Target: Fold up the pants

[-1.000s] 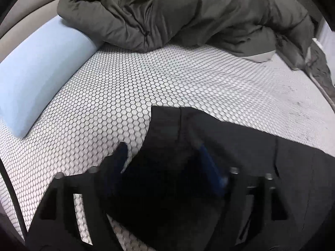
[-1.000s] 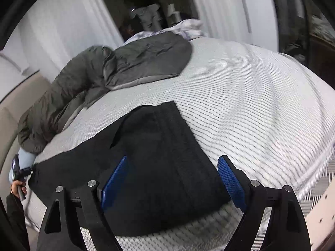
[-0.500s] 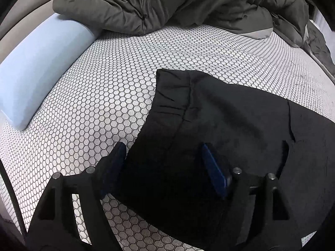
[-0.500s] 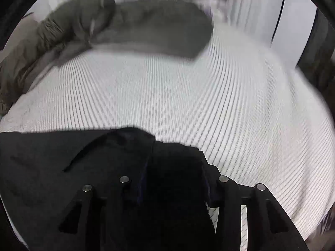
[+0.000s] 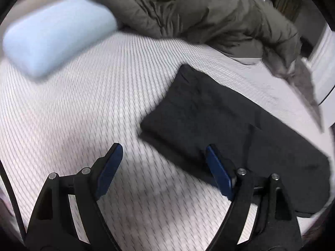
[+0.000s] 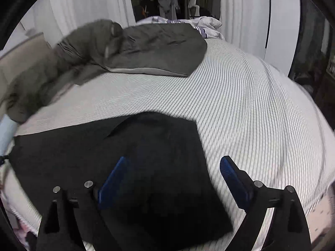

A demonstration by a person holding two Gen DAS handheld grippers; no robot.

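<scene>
The black pants point(image 5: 219, 121) lie flat on the white honeycomb-patterned bed, folded into a long band. They also show in the right wrist view point(image 6: 129, 156). My left gripper point(image 5: 165, 165) is open and empty, above the bed just off the pants' near left end. My right gripper point(image 6: 173, 175) is open and empty, hovering over the pants' right end, its left finger over the cloth and its right finger over bare bed.
A light blue pillow point(image 5: 54, 41) lies at the far left. A grey-green padded jacket point(image 5: 199, 14) is piled along the back of the bed point(image 5: 83, 104), also seen in the right wrist view point(image 6: 134, 48). White curtains point(image 6: 240, 10) hang behind.
Both grippers have opened, let go of the pants and pulled back and up. The pants now lie flat. The left gripper has shifted left, off the cloth.
</scene>
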